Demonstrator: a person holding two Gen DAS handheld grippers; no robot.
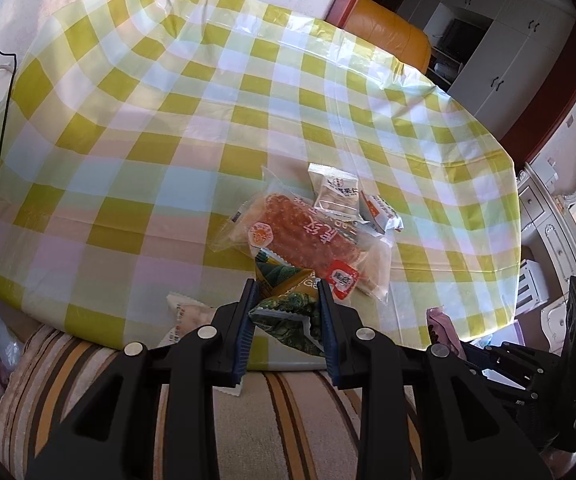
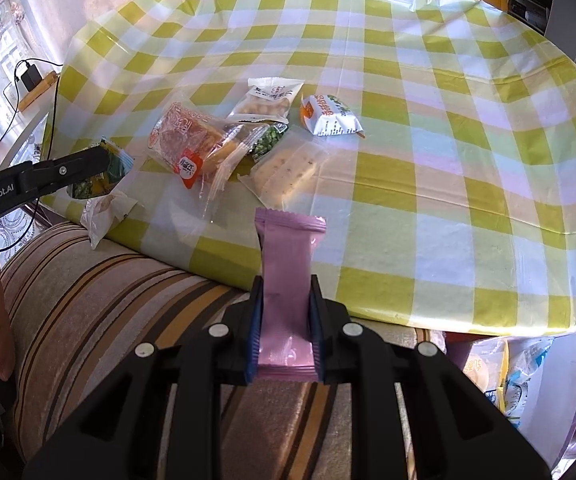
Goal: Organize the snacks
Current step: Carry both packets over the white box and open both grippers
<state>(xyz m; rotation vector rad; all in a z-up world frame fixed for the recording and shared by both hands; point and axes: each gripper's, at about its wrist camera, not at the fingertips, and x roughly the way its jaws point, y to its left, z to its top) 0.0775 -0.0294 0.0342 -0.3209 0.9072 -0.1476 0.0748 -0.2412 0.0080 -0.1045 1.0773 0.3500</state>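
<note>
My left gripper (image 1: 286, 292) is shut on a green and yellow snack packet (image 1: 288, 304) and holds it above the table's near edge; it also shows in the right wrist view (image 2: 104, 170). My right gripper (image 2: 286, 292) is shut on a pink snack packet (image 2: 286, 280) that stands upright between the pads. On the checked tablecloth (image 2: 427, 152) lie a clear bag with red-orange bread (image 2: 186, 140), a white nut packet (image 2: 266, 98), a white and orange packet (image 2: 329, 116), a green packet (image 2: 270, 140) and a pale cracker bag (image 2: 288, 168).
A white packet (image 2: 106, 210) hangs over the table's near left edge. A striped cushion (image 2: 108, 300) lies below the table edge. A lilac bin (image 2: 547, 392) with several packets stands at the lower right. An orange chair (image 1: 387, 36) stands behind the table.
</note>
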